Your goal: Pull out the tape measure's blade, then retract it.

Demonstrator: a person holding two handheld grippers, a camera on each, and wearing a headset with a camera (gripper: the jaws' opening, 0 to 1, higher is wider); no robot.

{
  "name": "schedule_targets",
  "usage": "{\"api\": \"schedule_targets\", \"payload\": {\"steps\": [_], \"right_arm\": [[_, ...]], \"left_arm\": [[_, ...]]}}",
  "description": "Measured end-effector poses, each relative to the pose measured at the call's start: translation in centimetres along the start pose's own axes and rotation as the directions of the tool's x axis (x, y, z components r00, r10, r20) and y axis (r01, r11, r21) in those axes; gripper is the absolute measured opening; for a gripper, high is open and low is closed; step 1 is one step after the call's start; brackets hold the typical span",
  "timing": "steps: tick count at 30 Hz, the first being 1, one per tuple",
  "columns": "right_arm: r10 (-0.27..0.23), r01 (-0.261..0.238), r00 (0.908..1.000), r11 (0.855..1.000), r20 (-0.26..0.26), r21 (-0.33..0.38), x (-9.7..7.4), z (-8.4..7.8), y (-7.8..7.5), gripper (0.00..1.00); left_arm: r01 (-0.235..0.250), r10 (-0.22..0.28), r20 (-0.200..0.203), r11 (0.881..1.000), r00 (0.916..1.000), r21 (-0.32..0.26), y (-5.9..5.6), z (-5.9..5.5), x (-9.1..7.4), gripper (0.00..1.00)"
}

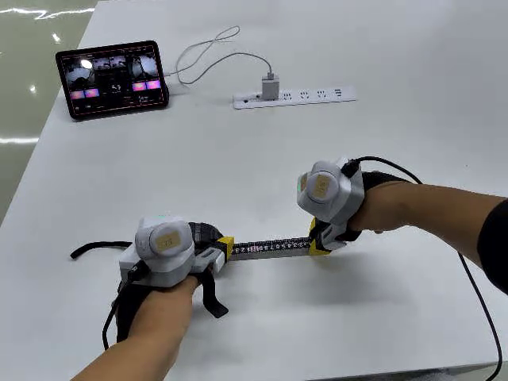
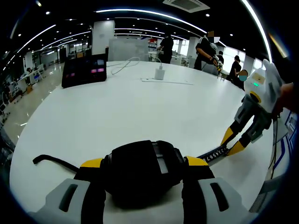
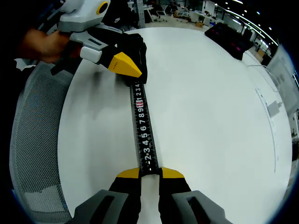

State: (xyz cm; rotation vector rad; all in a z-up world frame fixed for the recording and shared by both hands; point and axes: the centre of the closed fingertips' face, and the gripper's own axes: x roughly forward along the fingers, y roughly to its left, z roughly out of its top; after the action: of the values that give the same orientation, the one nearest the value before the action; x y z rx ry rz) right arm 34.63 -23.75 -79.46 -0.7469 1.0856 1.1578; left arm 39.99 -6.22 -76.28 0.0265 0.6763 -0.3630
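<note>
The left gripper [image 2: 144, 162] is clamped on the black tape measure [image 2: 140, 184], whose case sits between its yellow-tipped jaws on the white table [image 2: 117, 107]. The blade [image 3: 141, 126] runs flat from the case, numbers up, straight to the right gripper [image 3: 150, 174], whose jaws pinch its free end. A black strap [image 2: 51, 161] trails off the case's far side. Well beyond both grippers lie a tablet [image 1: 112, 78] and a power strip [image 1: 294, 96].

tabletop [image 1: 262, 182] smooth matt | tape case [image 2: 140, 172] black plastic (slight sheen)
</note>
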Motion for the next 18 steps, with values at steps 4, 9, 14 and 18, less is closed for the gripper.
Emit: {"api": "schedule_targets", "payload": {"steps": [4, 9, 14, 18], "right_arm": [[0.002, -0.002, 1.0, 1.0, 0.002, 0.0, 0.07, 0.16, 0.03, 0.09], [0.005, -0.005, 1.0, 1.0, 0.003, -0.019, 0.12, 0.35, 0.06, 0.09], [0.007, -0.007, 0.9999, 1.0, 0.009, -0.016, 0.17, 0.5, 0.11, 0.09], [0.01, -0.009, 0.9999, 0.999, 0.008, -0.033, 0.26, 0.68, 0.13, 0.09]], "left_arm": [[0.0, 0.0, 0.0, 1.0, 1.0, 0.0, 0.0, 0.01, 0.01, 0.62], [0.0, 0.0, 0.0, 1.0, 1.0, 0.0, -0.01, 0.01, 0.02, 0.62], [0.0, 0.0, 0.0, 1.0, 1.0, 0.0, -0.02, 0.01, 0.03, 0.62], [-0.001, 0.001, 0.001, 1.0, 1.0, 0.0, -0.01, 0.02, 0.06, 0.62]]}}
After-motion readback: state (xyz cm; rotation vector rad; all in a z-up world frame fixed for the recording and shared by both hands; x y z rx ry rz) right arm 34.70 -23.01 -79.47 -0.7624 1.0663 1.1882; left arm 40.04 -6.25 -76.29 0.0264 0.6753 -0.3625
